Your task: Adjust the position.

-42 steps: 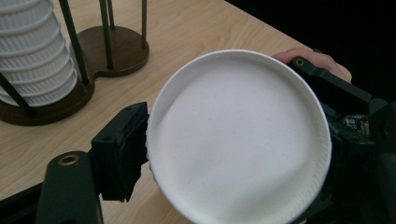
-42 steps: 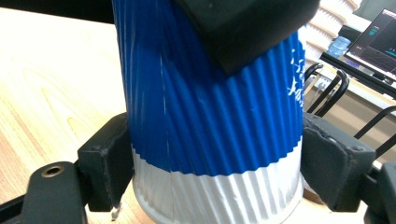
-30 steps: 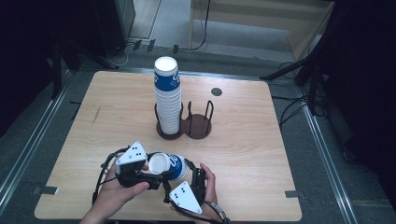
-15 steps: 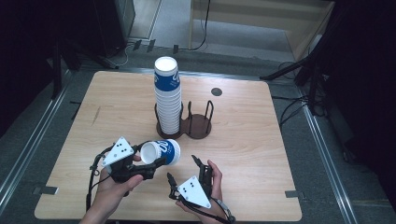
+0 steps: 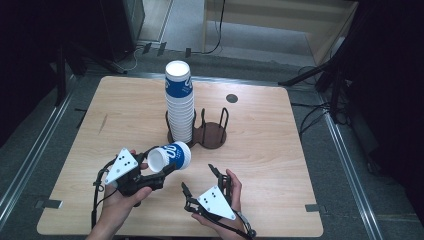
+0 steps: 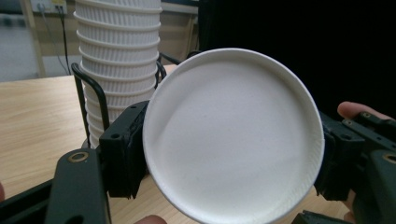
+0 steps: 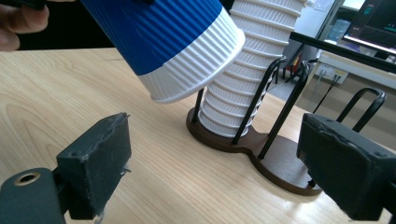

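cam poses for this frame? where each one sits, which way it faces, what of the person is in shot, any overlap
High view: above the person's side, looking forward and down on the table; both hands, left gripper, right gripper.
Left gripper view: rides the left gripper, faces the base of the paper cup between its jaws; fingertips at the edges.
Right gripper view: rides the right gripper, low over the table toward the cup holder; a fingertip at top left.
Shared: all three show the held cup and the cup stack.
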Demonstrator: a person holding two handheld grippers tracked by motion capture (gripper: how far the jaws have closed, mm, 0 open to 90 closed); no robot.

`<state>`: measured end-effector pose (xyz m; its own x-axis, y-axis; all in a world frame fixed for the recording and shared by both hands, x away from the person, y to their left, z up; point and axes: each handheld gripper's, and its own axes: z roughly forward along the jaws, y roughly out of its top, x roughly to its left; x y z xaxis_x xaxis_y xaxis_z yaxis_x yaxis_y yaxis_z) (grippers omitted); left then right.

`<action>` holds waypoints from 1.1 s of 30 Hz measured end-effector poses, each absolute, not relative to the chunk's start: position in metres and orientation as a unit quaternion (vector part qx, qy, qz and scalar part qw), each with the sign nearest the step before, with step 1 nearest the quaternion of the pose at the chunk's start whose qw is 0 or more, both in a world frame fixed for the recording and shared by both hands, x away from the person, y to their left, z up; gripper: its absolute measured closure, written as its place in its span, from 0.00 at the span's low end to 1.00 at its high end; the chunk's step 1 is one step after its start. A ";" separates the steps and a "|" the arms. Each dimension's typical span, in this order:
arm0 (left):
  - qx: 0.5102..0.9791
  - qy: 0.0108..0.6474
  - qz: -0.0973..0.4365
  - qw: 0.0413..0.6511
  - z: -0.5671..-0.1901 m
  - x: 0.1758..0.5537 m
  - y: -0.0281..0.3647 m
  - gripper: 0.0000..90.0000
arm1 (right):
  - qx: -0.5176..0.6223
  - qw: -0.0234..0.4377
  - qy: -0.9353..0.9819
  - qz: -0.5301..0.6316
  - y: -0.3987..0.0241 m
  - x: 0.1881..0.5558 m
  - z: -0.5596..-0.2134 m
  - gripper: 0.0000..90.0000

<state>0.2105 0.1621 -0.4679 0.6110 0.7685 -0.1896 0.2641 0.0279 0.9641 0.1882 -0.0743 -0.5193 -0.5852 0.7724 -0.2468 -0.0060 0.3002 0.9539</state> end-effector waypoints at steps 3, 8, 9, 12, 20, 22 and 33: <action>0.648 0.383 0.213 0.622 -0.471 0.210 0.161 0.29 | 0.269 0.361 0.717 0.532 -0.075 0.189 -0.519 0.11; 0.640 0.381 0.234 0.624 -0.475 0.212 0.160 0.29 | 0.271 0.349 0.711 0.547 -0.076 0.188 -0.517 0.11; 0.640 0.380 0.238 0.624 -0.476 0.213 0.160 0.29 | 0.272 0.344 0.711 0.550 -0.076 0.188 -0.517 0.11; 0.636 0.376 0.247 0.626 -0.479 0.214 0.160 0.29 | 0.271 0.338 0.710 0.554 -0.077 0.188 -0.516 0.11; 0.606 0.363 0.263 0.657 -0.484 0.215 0.163 0.29 | 0.286 0.321 0.703 0.567 -0.082 0.189 -0.513 0.14; 0.604 0.364 0.268 0.657 -0.485 0.215 0.164 0.29 | 0.290 0.317 0.697 0.574 -0.081 0.191 -0.512 0.14; 0.602 0.357 0.269 0.662 -0.488 0.216 0.161 0.30 | 0.320 0.292 0.673 0.599 -0.084 0.188 -0.501 0.18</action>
